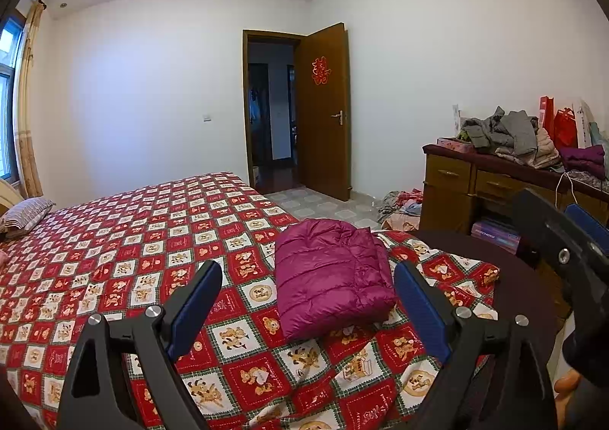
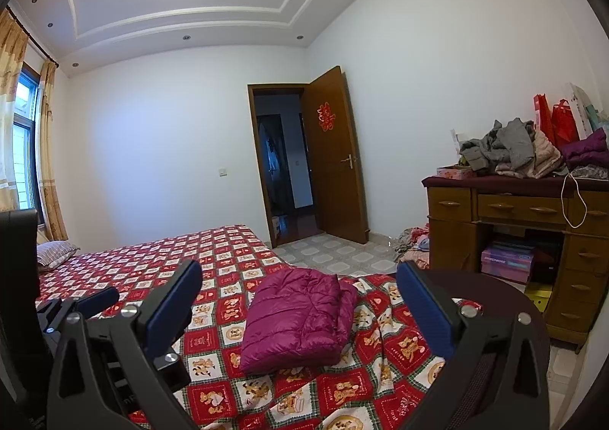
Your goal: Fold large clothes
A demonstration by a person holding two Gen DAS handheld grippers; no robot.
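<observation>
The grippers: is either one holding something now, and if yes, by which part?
Nothing is held. The left gripper and the right gripper are both open, apart from the folded purple jacket, which lies on the bed.

We see open bedspread [image 1: 114, 258] stretching away to the left of the folded magenta jacket [image 1: 327, 277], bare as far as the pillow [image 1: 26, 215] at the far end. We find the jacket itself the only bump near the bed's corner. To its right the bed ends, and a dark round edge [image 1: 525, 277] sits just beside it. Beyond that the wooden desk [image 2: 514, 220], heaped with clothes [image 2: 510, 152], blocks the right side. Tiled floor [image 2: 335, 255] toward the open door [image 2: 335, 156] lies free, apart from a clothes heap [image 2: 415, 243].
</observation>
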